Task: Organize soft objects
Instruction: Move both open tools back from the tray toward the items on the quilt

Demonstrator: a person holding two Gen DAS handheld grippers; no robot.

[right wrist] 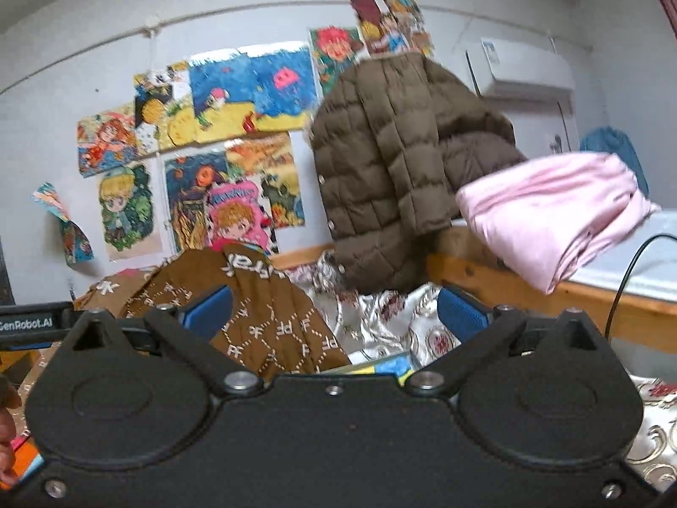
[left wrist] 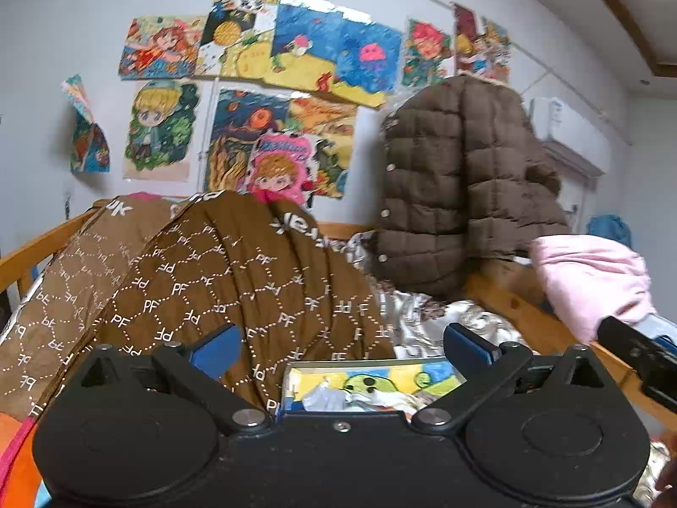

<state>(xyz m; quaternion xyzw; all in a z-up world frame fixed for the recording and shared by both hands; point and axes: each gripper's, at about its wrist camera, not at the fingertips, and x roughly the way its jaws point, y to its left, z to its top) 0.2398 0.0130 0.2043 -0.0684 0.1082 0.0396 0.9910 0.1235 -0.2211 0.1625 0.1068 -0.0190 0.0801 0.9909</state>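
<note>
A brown blanket (left wrist: 232, 279) (right wrist: 262, 326) printed with pale letters lies heaped on the bed, just beyond my fingers. A brown puffer jacket (left wrist: 457, 186) (right wrist: 389, 178) hangs upright at the bed's far right corner. A folded pink cloth (left wrist: 592, 279) (right wrist: 550, 211) rests over the wooden rail on the right. My left gripper (left wrist: 342, 345) is open, nothing between its blue pads. My right gripper (right wrist: 334, 311) is open and empty too. Each gripper's body shows at the edge of the other's view.
A silvery patterned bedsheet (left wrist: 427, 321) (right wrist: 393, 321) covers the bed. A colourful picture box (left wrist: 372, 381) lies close below my left gripper. The wooden bed rail (right wrist: 499, 283) runs along the right, with a black cable (right wrist: 626, 279) behind it. Drawings cover the wall (left wrist: 296, 63).
</note>
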